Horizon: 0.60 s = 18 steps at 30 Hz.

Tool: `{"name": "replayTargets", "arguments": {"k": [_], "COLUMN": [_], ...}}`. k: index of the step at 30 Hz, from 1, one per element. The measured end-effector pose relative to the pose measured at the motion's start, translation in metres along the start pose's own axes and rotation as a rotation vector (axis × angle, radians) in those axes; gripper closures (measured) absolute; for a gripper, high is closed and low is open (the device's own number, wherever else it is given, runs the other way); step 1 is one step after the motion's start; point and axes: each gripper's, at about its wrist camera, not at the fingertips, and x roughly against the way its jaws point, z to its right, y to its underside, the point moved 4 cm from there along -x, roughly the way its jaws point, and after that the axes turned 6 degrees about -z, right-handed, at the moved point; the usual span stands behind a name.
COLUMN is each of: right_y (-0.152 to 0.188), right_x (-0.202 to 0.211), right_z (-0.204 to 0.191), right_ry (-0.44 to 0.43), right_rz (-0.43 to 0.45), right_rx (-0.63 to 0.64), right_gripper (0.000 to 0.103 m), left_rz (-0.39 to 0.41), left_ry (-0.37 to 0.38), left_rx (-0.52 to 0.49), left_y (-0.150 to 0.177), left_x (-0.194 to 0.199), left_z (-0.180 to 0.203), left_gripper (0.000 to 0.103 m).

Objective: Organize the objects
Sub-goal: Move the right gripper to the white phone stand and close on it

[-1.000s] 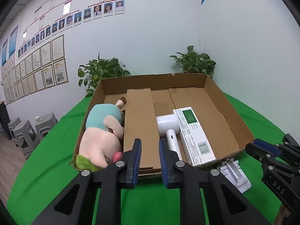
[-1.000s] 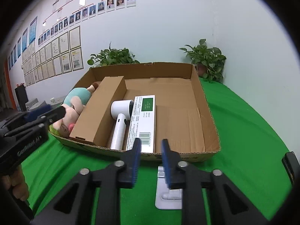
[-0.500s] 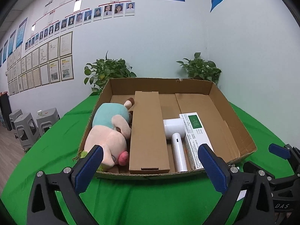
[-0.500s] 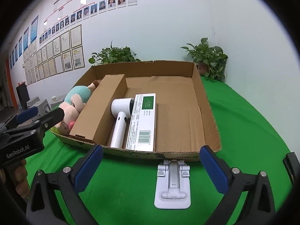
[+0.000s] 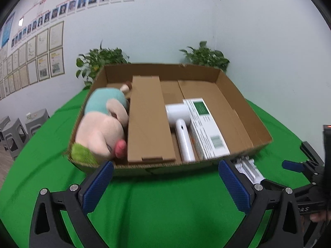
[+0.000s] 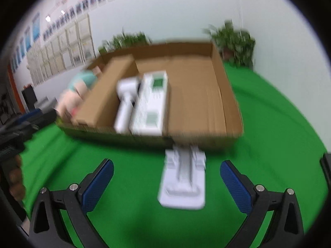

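An open cardboard box (image 5: 244, 105) on the green table holds a plush toy (image 5: 103, 124), a long brown carton (image 5: 148, 122), a white hair dryer (image 5: 182, 130) and a white box with a green label (image 5: 206, 128). A white stand (image 6: 184, 179) lies on the cloth in front of the box; it also shows in the left wrist view (image 5: 250, 170). My left gripper (image 5: 165, 184) is open and empty in front of the box. My right gripper (image 6: 166, 184) is open and empty, just short of the white stand, which lies between its fingers' line.
The green cloth (image 5: 155, 206) covers a round table. Potted plants (image 5: 206, 56) stand behind the box by the wall. Grey stools (image 5: 12, 132) stand on the floor at the left. The right wrist view is blurred.
Both grippers went from shut to wide open. The right gripper has moved toward the white stand and tilted down; the left has drawn slightly nearer the box.
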Motion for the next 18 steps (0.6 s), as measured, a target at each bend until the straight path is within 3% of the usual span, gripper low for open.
{"name": "replayTargets", "arguments": {"k": [6,10,12,13,18], "right_y": [0.019,0.022,0.022,0.022,0.035], "right_x": [-0.041,-0.062,-0.062,-0.061,-0.044], "right_z": [0.010,0.006,0.002,0.001,-0.012], "right_ry": [-0.011,-0.005,0.040,0.051,0.027], "right_rz": [-0.155,-0.229,-0.222,-0.224,-0.239], "right_rx": [-0.014,0.012,0.050,0.052,0.080], "right_gripper": [0.001,0.021,0.026,0.033,0.034], "left_rz": [-0.077,-0.096,-0.097,-0.100,-0.140], "left_ry": [0.057,0.090,0.099,0.107,0.201], "left_rx": [0.007,0.013,0.018,0.027,0.022], "left_y": [0.026,0.030,0.031,0.032,0.036], "left_x": [-0.019,-0.020,-0.018,-0.018,-0.018], "left_z": [0.007,0.007,0.006,0.005,0.013], "left_gripper": [0.001,0.001,0.001,0.001,0.001]}}
